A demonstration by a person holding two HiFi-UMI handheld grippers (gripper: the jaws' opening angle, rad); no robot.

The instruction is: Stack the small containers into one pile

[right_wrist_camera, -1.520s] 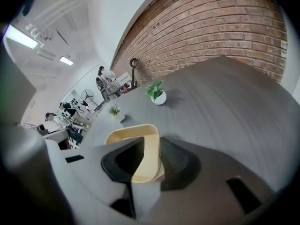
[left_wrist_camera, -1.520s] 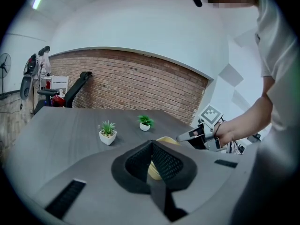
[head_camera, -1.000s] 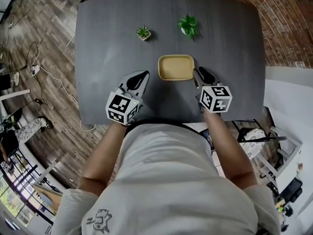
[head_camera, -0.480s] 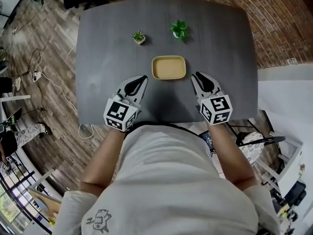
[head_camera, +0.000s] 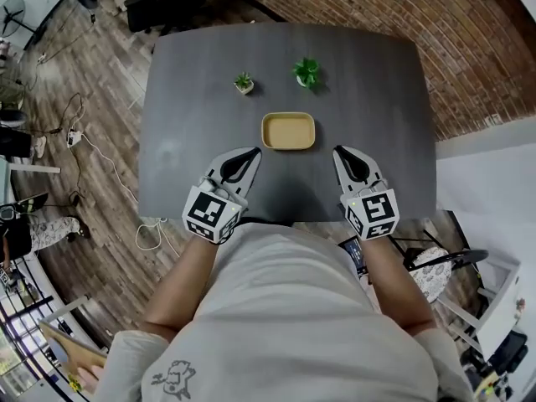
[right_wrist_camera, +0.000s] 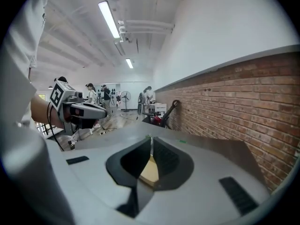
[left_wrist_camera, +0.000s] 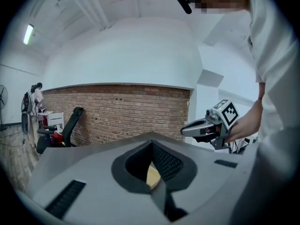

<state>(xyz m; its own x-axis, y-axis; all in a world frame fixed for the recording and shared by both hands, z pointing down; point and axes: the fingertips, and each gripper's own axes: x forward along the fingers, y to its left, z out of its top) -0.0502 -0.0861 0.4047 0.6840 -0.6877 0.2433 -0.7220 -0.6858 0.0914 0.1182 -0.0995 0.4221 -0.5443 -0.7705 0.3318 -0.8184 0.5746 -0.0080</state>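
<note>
So the left tongs (left_wrist_camera: 151, 143) are pressed together at the tips with nothing pinched. You only see a sliver of the yellow container (left_wrist_camera: 153, 176) through the gap behind the tips, and that's sitting on the table further out, not in the grip. Same deal for the right tongs (right_wrist_camera: 150, 138): they've just been closing, the tips now meet, and nothing is between them, just the same yellow bit showing through. From the head view, the left tongs (head_camera: 249, 152) and right tongs (head_camera: 341, 151) sit over the near part of the dark grey table (head_camera: 377, 99), well apart, both pointing away from the person and angled slightly inward. The yellow container (head_camera: 289, 131) is a rounded rectangle lying flat on the table between the two tips and just beyond them, touching neither. Further back there are two little potted plants, a smaller plant (head_camera: 244, 82) on the left and a bigger plant (head_camera: 306, 71) just right of it, both clear of the container. Around the table you've got wooden floor (head_camera: 100, 99) on the left and a brick wall (head_camera: 402, 7) past the far right side.
</note>
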